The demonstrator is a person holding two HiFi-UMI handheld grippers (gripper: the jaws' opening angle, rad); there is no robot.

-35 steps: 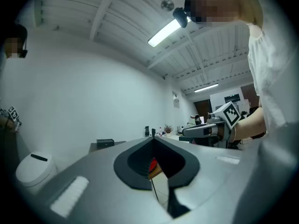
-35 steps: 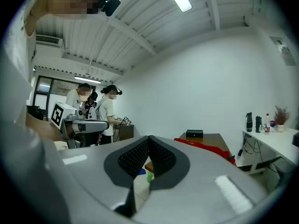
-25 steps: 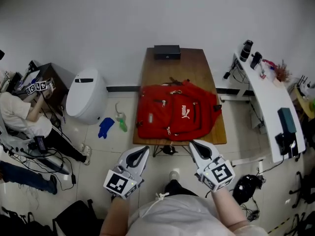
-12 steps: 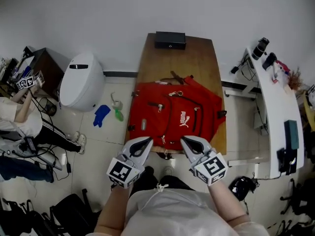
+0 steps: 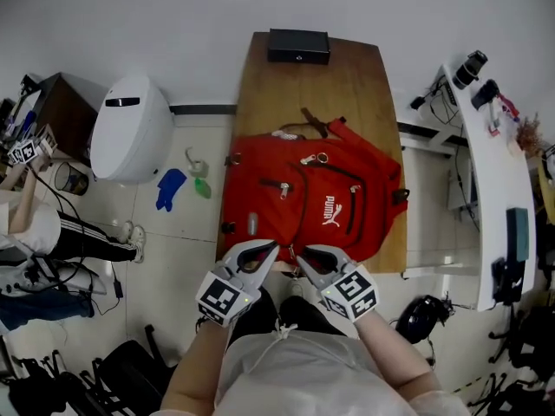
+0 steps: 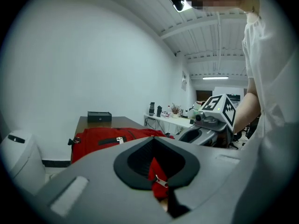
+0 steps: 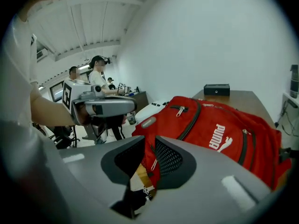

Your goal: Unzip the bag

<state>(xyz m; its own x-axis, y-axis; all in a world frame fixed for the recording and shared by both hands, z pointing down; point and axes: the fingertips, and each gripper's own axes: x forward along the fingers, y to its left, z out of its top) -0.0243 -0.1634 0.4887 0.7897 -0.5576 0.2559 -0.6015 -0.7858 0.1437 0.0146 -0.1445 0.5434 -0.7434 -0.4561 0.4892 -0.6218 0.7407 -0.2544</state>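
The red backpack lies flat on the wooden desk, its near edge at the desk's front edge, just under both claws; the left claw has its tips together, with red fabric and a small zip pull showing through the hollow behind them, and I judge it grips nothing; the right claw stands a narrow slit apart around the bag's edge, holding nothing yet. The risks, as I judge them: the right claw may close on loose fabric instead of a pull, the slit being so tight; with the left claw not anchoring the bag, a tug could drag it off the front edge; several zips show, so the wrong one may be taken.
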